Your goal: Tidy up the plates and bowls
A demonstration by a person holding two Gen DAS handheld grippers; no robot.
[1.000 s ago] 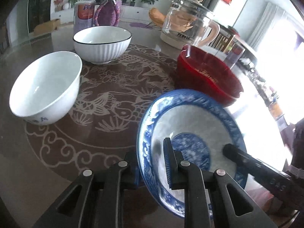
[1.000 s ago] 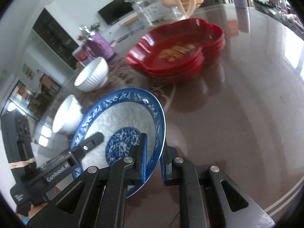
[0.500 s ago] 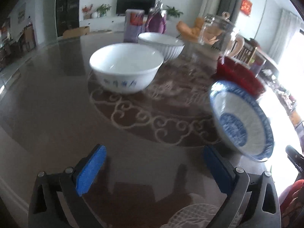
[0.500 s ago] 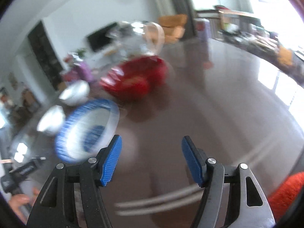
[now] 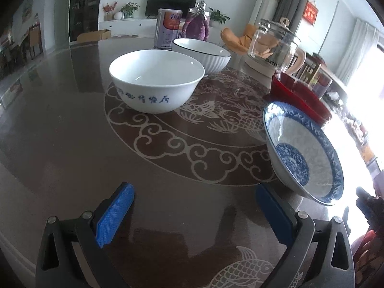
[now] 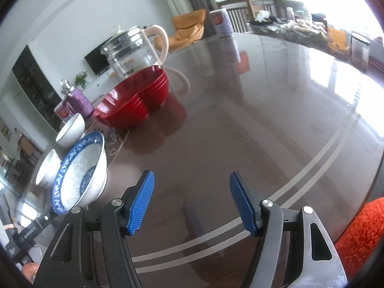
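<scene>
A blue-and-white patterned bowl (image 5: 302,153) stands on the brown table, right of my left gripper (image 5: 192,213), which is open and empty. The bowl also shows in the right wrist view (image 6: 76,175), left of my open, empty right gripper (image 6: 192,201). A white bowl with blue writing (image 5: 156,79) stands farther back, with a ribbed white bowl (image 5: 204,52) behind it. Stacked red plates (image 6: 134,103) sit to the right of the bowls (image 5: 297,93).
A glass kettle (image 6: 134,48) stands behind the red plates. A can (image 5: 168,28) and a purple bottle (image 5: 195,26) stand at the far edge. A jar (image 6: 360,50) and clutter line the far right table edge. An orange-red cushion (image 6: 360,230) lies at lower right.
Both grippers let go of the blue-and-white bowl, opened wide and pulled back. The bowl now stands alone on the table.
</scene>
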